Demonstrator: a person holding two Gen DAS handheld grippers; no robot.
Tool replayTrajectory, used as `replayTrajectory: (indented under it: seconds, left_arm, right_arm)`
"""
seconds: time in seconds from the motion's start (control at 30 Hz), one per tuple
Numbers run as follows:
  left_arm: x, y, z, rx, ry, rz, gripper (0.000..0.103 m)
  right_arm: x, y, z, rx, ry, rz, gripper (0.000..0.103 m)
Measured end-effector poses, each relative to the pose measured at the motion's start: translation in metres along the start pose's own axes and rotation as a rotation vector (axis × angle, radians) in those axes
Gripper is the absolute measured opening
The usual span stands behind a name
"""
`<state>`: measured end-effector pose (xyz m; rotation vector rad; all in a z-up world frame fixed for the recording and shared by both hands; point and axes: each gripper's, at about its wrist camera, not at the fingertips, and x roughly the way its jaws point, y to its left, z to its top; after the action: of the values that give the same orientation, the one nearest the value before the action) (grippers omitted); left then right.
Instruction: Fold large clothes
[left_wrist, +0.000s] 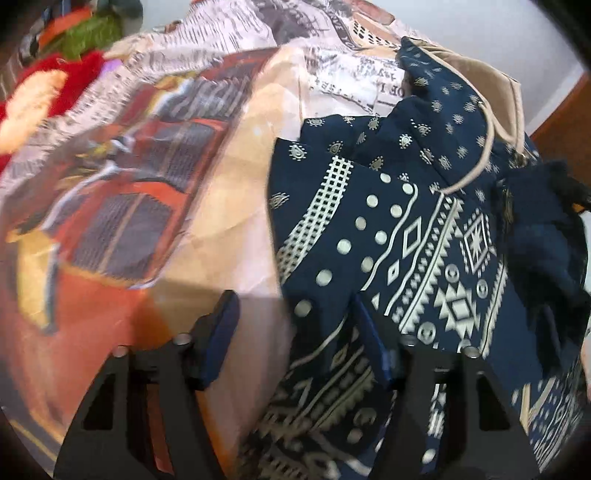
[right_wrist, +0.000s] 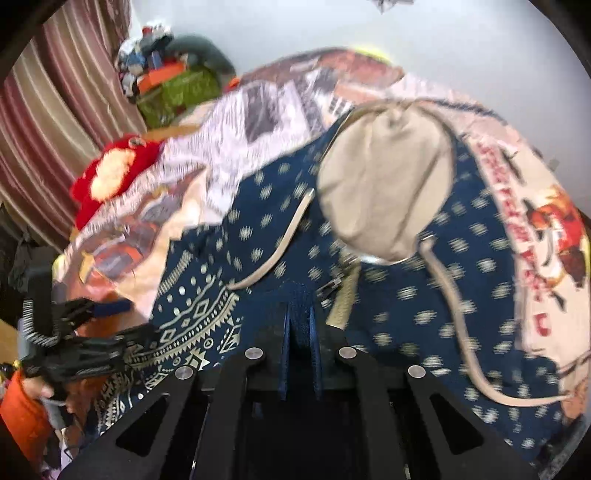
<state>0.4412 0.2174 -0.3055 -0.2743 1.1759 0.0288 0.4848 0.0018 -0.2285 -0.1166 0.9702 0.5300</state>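
Navy patterned hoodie (right_wrist: 280, 236) runs near-left to far-right; right gripper (right_wrist: 301, 314) pinches its near fabric, while left gripper (left_wrist: 295, 332), half open and empty, straddles the left edge.

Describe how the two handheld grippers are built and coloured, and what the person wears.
Both the left gripper and the right gripper have black angular frames with triangular cut-outs and round silver pins, ending in flat dark blue fingers. The person's hand emerges from an orange sleeve.

Printed bedspread (left_wrist: 229, 229) under navy patterned hoodie (right_wrist: 424, 295), red plush (right_wrist: 110, 177).
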Motion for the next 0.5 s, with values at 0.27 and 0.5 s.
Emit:
replayTrajectory:
  seconds: [0.27, 0.5]
  left_arm:
    - [0.001, -0.013, 0.022, 0.000, -0.038, 0.037, 0.003]
    - [-0.029, -0.005, 0.029, -0.002, -0.093, 0.118, 0.003]
  right_arm:
    - [-0.082, -0.041, -0.005, 0.071, -0.136, -0.084, 0.007]
    - [-0.137, -0.084, -0.039, 0.156, -0.194, -0.162, 0.007]
